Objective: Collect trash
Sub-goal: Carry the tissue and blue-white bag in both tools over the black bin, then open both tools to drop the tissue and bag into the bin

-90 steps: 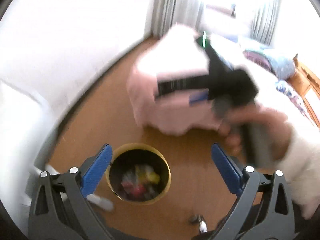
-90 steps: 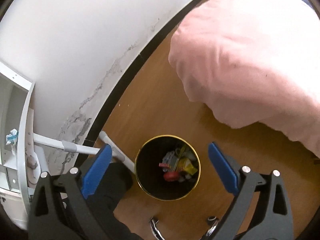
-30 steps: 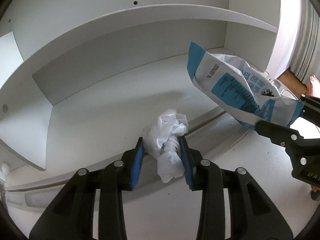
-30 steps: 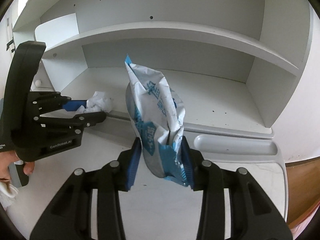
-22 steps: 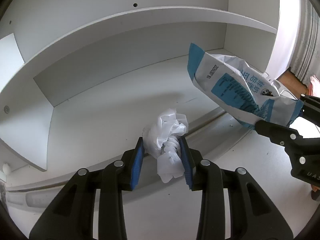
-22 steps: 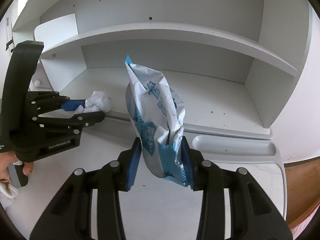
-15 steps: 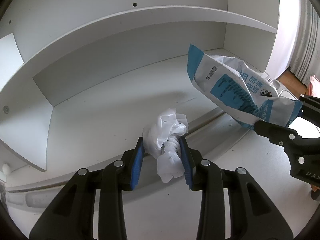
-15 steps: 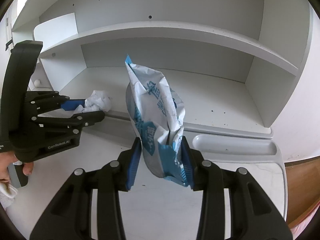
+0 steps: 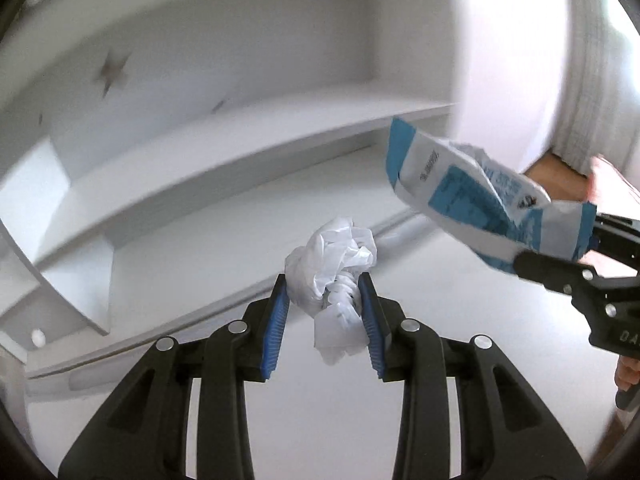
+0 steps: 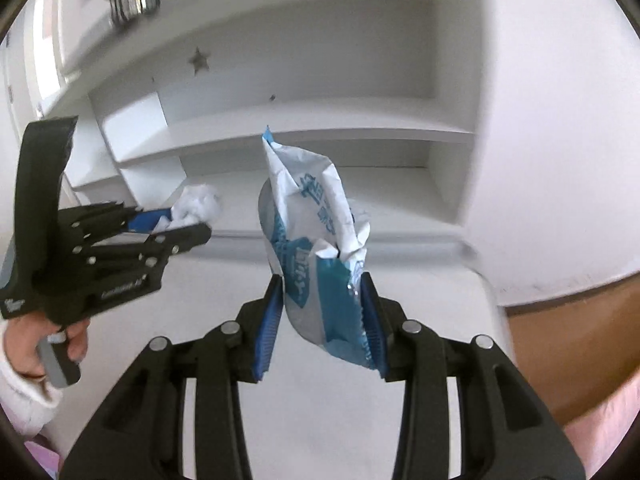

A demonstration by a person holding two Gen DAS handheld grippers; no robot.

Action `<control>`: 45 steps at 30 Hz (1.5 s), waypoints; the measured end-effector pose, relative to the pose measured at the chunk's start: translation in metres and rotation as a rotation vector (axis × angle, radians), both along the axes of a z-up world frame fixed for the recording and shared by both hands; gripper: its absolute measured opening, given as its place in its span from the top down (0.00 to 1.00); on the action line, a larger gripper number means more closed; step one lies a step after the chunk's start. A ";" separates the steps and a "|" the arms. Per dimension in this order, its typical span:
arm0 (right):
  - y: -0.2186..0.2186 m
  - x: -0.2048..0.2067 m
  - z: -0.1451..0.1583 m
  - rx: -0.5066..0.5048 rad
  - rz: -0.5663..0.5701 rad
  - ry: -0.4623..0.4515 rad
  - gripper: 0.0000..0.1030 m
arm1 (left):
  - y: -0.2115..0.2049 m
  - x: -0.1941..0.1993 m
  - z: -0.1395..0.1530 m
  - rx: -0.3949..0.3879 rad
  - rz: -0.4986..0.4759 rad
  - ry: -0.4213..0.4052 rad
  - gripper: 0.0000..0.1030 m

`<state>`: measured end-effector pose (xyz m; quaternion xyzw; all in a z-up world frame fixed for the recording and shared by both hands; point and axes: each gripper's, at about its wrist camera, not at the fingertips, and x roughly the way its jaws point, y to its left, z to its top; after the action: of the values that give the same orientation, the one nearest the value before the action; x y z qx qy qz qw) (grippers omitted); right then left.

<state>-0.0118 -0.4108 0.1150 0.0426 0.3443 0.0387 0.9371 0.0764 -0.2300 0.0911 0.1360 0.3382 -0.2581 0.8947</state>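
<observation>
White desk [image 10: 432,360] below, with white shelf unit [image 10: 360,184] standing at its back edge. Long shallow tray groove [image 9: 400,226] running along desk just before the shelf unit. Star cutout [image 10: 199,60] showed on shelf unit's back panel.

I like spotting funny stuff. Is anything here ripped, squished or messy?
Yes. The blue and white bag in the right tongs is crumpled and torn open at the top. The left tongs pinch a scrunched white wad. Nothing has spilled on the white desk.
</observation>
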 end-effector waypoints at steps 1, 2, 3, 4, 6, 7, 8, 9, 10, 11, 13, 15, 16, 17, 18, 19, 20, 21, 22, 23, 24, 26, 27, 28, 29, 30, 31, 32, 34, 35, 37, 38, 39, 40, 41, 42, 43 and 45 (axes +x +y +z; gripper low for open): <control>-0.008 -0.020 0.005 0.001 -0.021 -0.008 0.63 | -0.012 -0.018 0.008 -0.008 -0.033 -0.012 0.66; -0.022 -0.050 0.011 -0.003 -0.061 -0.022 0.63 | -0.025 -0.038 0.015 -0.017 -0.073 -0.022 0.66; -0.032 -0.072 0.014 -0.005 -0.097 -0.031 0.63 | -0.042 -0.060 0.021 -0.026 -0.120 -0.030 0.66; -0.052 -0.109 0.016 -0.002 -0.163 -0.039 0.63 | -0.057 -0.080 0.025 -0.034 -0.162 -0.034 0.66; -0.081 -0.156 0.013 0.018 -0.257 -0.037 0.63 | -0.091 -0.125 0.027 -0.044 -0.258 -0.031 0.67; -0.099 -0.185 0.008 0.037 -0.318 -0.032 0.63 | -0.107 -0.144 0.026 -0.047 -0.302 -0.025 0.67; -0.116 -0.210 0.002 0.056 -0.374 -0.026 0.63 | -0.124 -0.166 0.024 -0.048 -0.350 -0.014 0.66; -0.129 -0.233 -0.003 0.076 -0.421 -0.019 0.63 | -0.141 -0.188 0.021 -0.049 -0.402 -0.002 0.66; -0.144 -0.258 -0.012 0.102 -0.474 -0.009 0.63 | -0.156 -0.208 0.016 -0.045 -0.446 0.009 0.67; -0.157 -0.280 -0.022 0.118 -0.520 0.004 0.63 | -0.171 -0.229 0.010 -0.040 -0.493 0.021 0.67; -0.181 -0.310 -0.049 0.123 -0.593 0.057 0.63 | -0.198 -0.268 -0.008 -0.022 -0.577 0.055 0.66; -0.207 -0.329 -0.092 0.170 -0.644 0.154 0.63 | -0.224 -0.305 -0.040 0.029 -0.660 0.106 0.67; -0.223 -0.336 -0.124 0.235 -0.658 0.234 0.63 | -0.234 -0.320 -0.059 0.058 -0.691 0.133 0.67; -0.233 -0.341 -0.153 0.281 -0.667 0.297 0.63 | -0.247 -0.336 -0.083 0.100 -0.724 0.167 0.67; -0.240 -0.344 -0.179 0.311 -0.670 0.351 0.63 | -0.255 -0.344 -0.105 0.136 -0.742 0.189 0.67; -0.246 -0.345 -0.209 0.350 -0.672 0.416 0.63 | -0.263 -0.349 -0.131 0.176 -0.752 0.211 0.67; -0.251 -0.345 -0.235 0.389 -0.662 0.471 0.63 | -0.272 -0.352 -0.159 0.220 -0.752 0.239 0.67; -0.254 -0.345 -0.262 0.406 -0.653 0.533 0.63 | -0.281 -0.348 -0.191 0.267 -0.733 0.276 0.67; -0.256 -0.346 -0.278 0.416 -0.657 0.571 0.64 | -0.286 -0.336 -0.223 0.301 -0.705 0.326 0.67; -0.259 -0.349 -0.297 0.455 -0.662 0.609 0.64 | -0.291 -0.325 -0.254 0.329 -0.667 0.386 0.67; -0.260 -0.352 -0.313 0.501 -0.661 0.632 0.64 | -0.296 -0.316 -0.283 0.353 -0.622 0.445 0.67; -0.260 -0.354 -0.341 0.577 -0.660 0.688 0.64 | -0.297 -0.299 -0.321 0.382 -0.561 0.526 0.67; -0.258 -0.354 -0.348 0.589 -0.651 0.702 0.64 | -0.296 -0.291 -0.334 0.388 -0.547 0.561 0.67; -0.254 -0.354 -0.354 0.608 -0.639 0.714 0.64 | -0.299 -0.283 -0.341 0.393 -0.543 0.588 0.67; -0.252 -0.350 -0.358 0.627 -0.633 0.718 0.64 | -0.294 -0.284 -0.348 0.390 -0.537 0.622 0.67; -0.253 -0.352 -0.361 0.642 -0.633 0.715 0.64 | -0.294 -0.283 -0.353 0.384 -0.530 0.652 0.67; -0.255 -0.355 -0.361 0.654 -0.637 0.710 0.64 | -0.296 -0.283 -0.354 0.369 -0.525 0.666 0.67; -0.258 -0.356 -0.360 0.656 -0.646 0.705 0.64 | -0.300 -0.282 -0.351 0.356 -0.526 0.675 0.67; -0.263 -0.357 -0.357 0.654 -0.662 0.690 0.60 | -0.304 -0.286 -0.348 0.343 -0.537 0.665 0.64; -0.264 -0.358 -0.355 0.661 -0.674 0.680 0.50 | -0.304 -0.291 -0.348 0.345 -0.536 0.650 0.59; -0.269 -0.361 -0.354 0.679 -0.697 0.659 0.25 | -0.303 -0.295 -0.345 0.346 -0.527 0.649 0.06; -0.272 -0.362 -0.352 0.680 -0.706 0.644 0.19 | -0.302 -0.297 -0.347 0.342 -0.520 0.642 0.06; -0.275 -0.364 -0.350 0.676 -0.712 0.634 0.19 | -0.302 -0.300 -0.344 0.330 -0.524 0.640 0.06; -0.278 -0.367 -0.345 0.662 -0.720 0.626 0.18 | -0.301 -0.303 -0.344 0.325 -0.535 0.645 0.06; -0.275 -0.353 -0.348 0.651 -0.729 0.624 0.16 | -0.300 -0.307 -0.339 0.332 -0.544 0.647 0.06; -0.279 -0.354 -0.344 0.635 -0.745 0.625 0.15 | -0.305 -0.310 -0.334 0.340 -0.547 0.642 0.06; -0.284 -0.357 -0.335 0.599 -0.772 0.621 0.15 | -0.305 -0.314 -0.327 0.335 -0.556 0.630 0.06; -0.292 -0.363 -0.312 0.474 -0.830 0.593 0.13 | -0.300 -0.327 -0.293 0.286 -0.577 0.552 0.06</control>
<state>-0.3745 -0.7029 -0.1969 0.3931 0.5291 -0.2704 0.7017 -0.2505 -0.5299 -0.2024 0.2735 0.5456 -0.4752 0.6338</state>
